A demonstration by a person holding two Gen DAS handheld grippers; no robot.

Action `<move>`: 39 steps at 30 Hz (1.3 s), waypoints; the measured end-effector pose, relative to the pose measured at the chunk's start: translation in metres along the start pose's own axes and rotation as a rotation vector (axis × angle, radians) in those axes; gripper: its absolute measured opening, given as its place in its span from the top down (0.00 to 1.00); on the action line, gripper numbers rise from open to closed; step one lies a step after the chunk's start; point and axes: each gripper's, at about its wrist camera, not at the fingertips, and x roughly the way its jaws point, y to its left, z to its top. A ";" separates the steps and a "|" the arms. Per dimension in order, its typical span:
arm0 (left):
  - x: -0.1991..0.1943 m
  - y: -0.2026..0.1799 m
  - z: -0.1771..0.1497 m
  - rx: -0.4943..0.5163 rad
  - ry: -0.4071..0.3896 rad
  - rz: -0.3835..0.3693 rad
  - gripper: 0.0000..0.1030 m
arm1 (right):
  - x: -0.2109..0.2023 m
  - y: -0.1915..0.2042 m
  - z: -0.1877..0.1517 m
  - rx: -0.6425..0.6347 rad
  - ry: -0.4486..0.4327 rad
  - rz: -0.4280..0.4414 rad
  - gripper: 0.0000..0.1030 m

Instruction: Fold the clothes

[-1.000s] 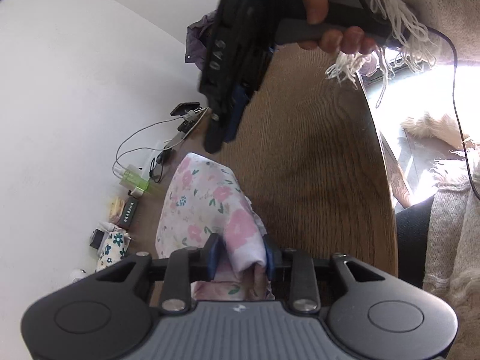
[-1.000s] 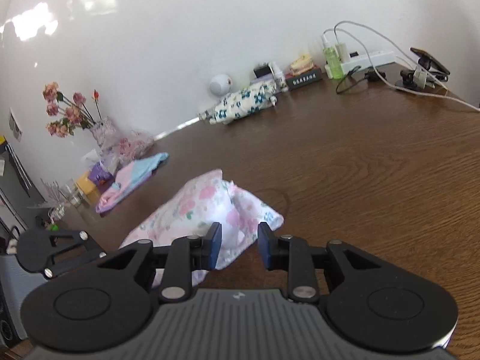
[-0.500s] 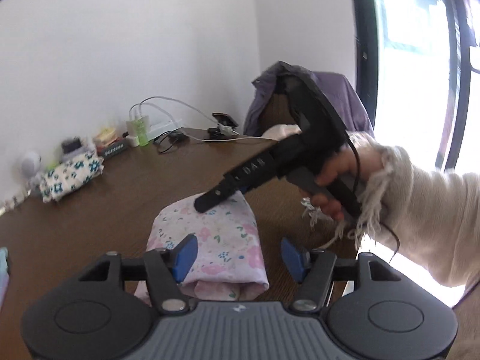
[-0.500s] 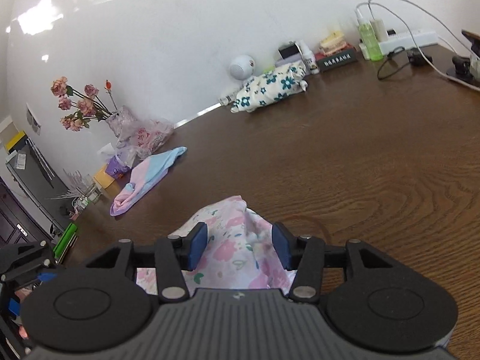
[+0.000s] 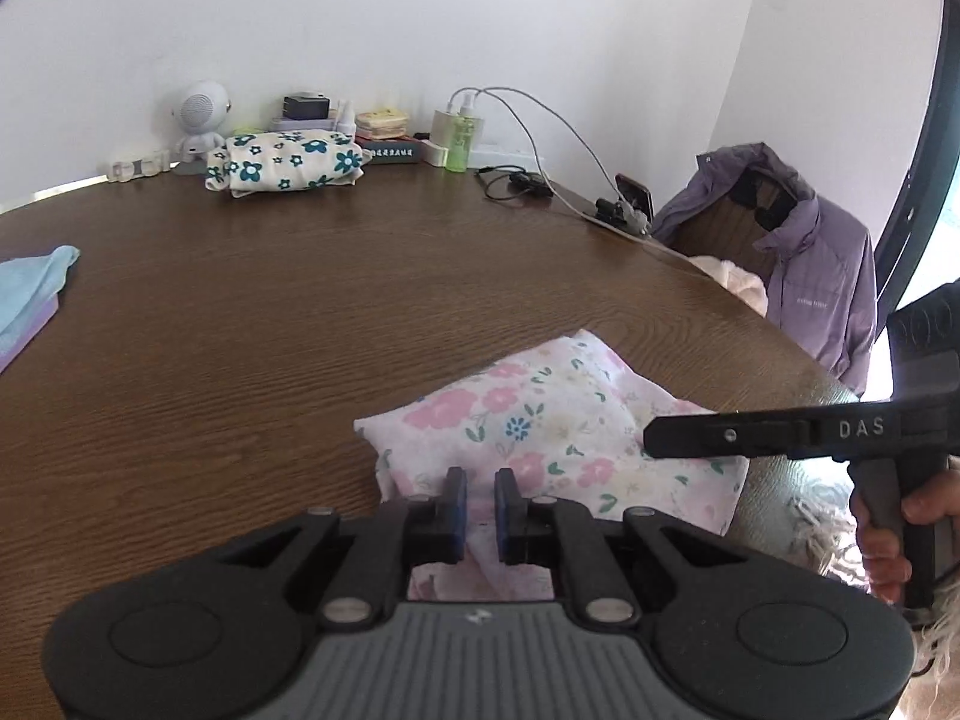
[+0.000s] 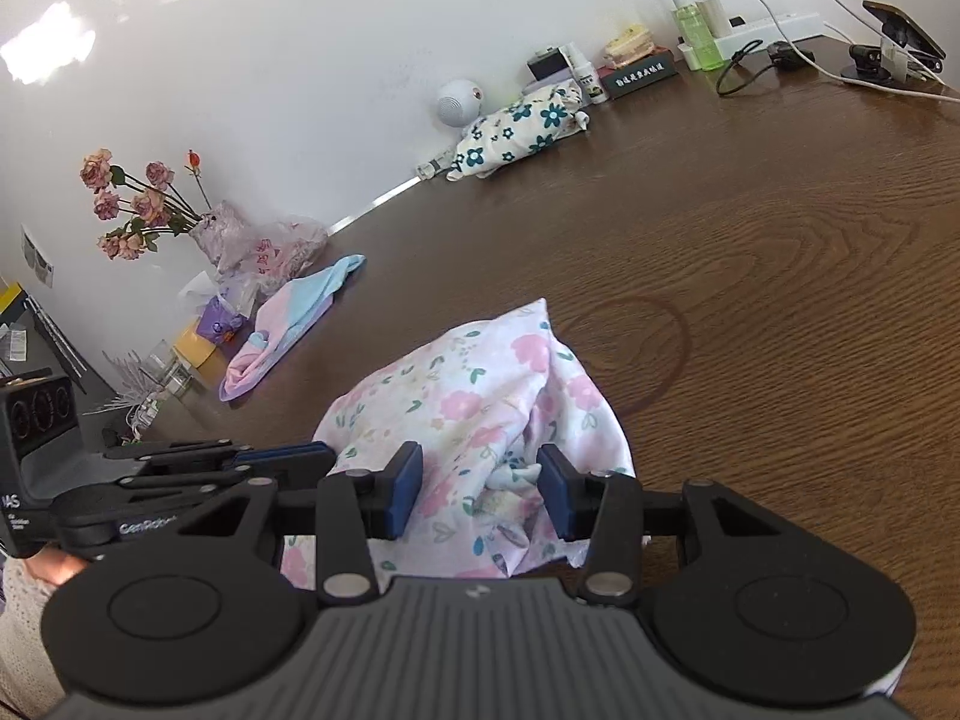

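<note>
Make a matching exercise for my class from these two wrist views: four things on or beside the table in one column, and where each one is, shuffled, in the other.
Things
1. pink floral garment
2. blue-flowered bundle
3. purple jacket
4. dried roses

Places
A. hung over a chair past the table's edge
B. at the wall, beside the round white speaker
C. in a wrapped vase near the pastel cloth
D. on the table right before both grippers

Pairs: 1-D, 2-B, 3-A, 4-C
</note>
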 end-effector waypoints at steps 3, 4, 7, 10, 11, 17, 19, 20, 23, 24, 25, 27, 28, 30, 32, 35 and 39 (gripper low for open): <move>-0.008 0.008 0.000 -0.052 -0.027 0.008 0.47 | -0.020 0.009 0.001 -0.034 -0.077 0.000 0.31; -0.010 0.011 0.000 -0.069 -0.036 0.010 0.42 | -0.024 0.010 0.003 -0.048 -0.094 -0.010 0.25; -0.018 0.019 -0.001 -0.122 -0.063 0.018 0.32 | -0.026 0.006 0.011 -0.077 -0.085 -0.049 0.17; -0.009 0.030 -0.001 -0.222 -0.019 -0.032 0.32 | -0.011 -0.009 0.021 -0.014 -0.009 -0.016 0.16; -0.005 0.034 -0.002 -0.252 -0.002 -0.050 0.32 | -0.005 -0.013 0.022 0.007 0.017 -0.001 0.16; 0.018 0.038 -0.005 -0.299 0.034 -0.081 0.53 | 0.018 -0.021 0.020 0.074 0.099 0.069 0.37; 0.021 0.037 -0.006 -0.285 0.033 -0.079 0.66 | 0.025 -0.025 0.014 0.150 0.131 0.118 0.60; 0.021 0.036 -0.006 -0.277 0.031 -0.077 0.67 | 0.025 -0.024 0.011 0.161 0.127 0.119 0.64; 0.022 0.034 -0.009 -0.260 0.025 -0.075 0.68 | 0.021 -0.018 0.002 0.164 0.106 0.102 0.65; 0.021 0.034 -0.009 -0.261 0.022 -0.078 0.68 | 0.020 -0.017 0.000 0.167 0.102 0.102 0.64; 0.020 0.034 -0.009 -0.262 0.020 -0.080 0.65 | 0.018 -0.016 -0.001 0.165 0.101 0.105 0.63; 0.015 0.035 -0.010 -0.264 0.012 -0.066 0.51 | 0.013 -0.015 -0.001 0.159 0.094 0.110 0.45; 0.011 0.034 -0.010 -0.259 0.002 -0.051 0.43 | 0.009 -0.014 -0.001 0.152 0.085 0.108 0.40; 0.001 0.034 -0.012 -0.252 -0.023 -0.027 0.41 | 0.000 -0.013 0.001 0.130 0.056 0.088 0.31; -0.009 0.031 -0.014 -0.252 -0.049 -0.023 0.41 | -0.007 -0.015 0.003 0.125 0.033 0.065 0.27; -0.023 0.026 -0.018 -0.247 -0.091 -0.022 0.43 | -0.015 -0.016 0.003 0.124 0.012 0.046 0.26; -0.040 0.011 -0.024 -0.181 -0.149 0.027 0.57 | -0.029 -0.004 0.001 0.044 -0.042 0.003 0.27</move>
